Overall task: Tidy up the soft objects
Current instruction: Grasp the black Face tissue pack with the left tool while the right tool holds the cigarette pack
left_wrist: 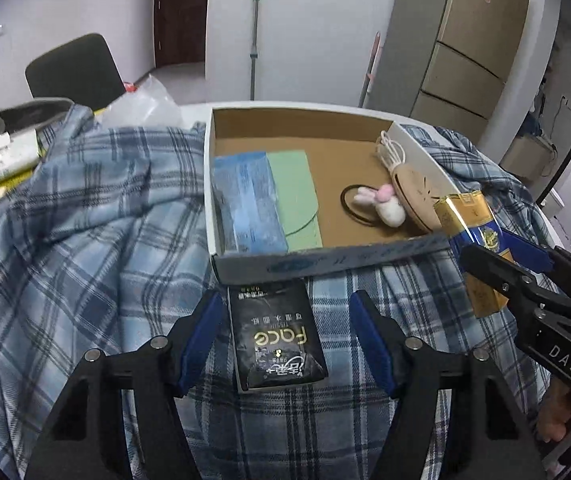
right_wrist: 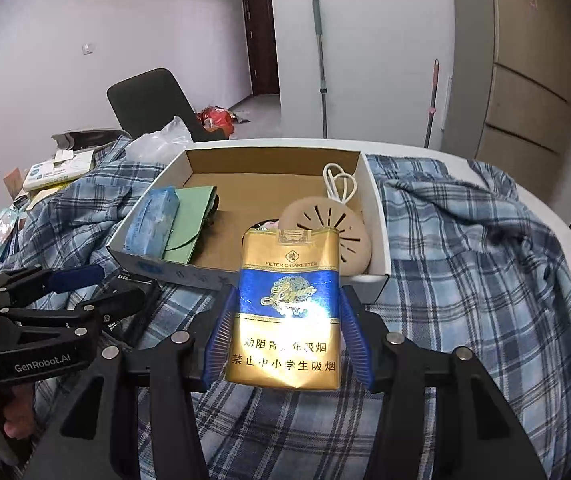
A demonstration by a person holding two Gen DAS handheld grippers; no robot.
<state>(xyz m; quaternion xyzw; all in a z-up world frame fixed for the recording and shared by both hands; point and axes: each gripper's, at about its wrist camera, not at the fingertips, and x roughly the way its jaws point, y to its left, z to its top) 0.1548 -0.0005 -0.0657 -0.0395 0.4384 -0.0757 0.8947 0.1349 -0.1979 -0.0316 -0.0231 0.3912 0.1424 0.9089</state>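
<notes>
Cigarette pack (right_wrist: pixel 288 312), light and crushable, sits pinched at its sides in right gripper (right_wrist: pixel 285 332), near cardboard box (right_wrist: pixel 377 216); left gripper (left_wrist: pixel 285 340) gapes around black pouch (left_wrist: pixel 277 340).

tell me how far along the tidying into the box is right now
Already in the cardboard box: a blue tissue pack, green pouch, bunny hair tie, round beige disc and white cord. In hand: the right gripper holds a cigarette pack just short of the box. Left: the black Face pack lies on the plaid cloth between the open left gripper fingers.
</notes>
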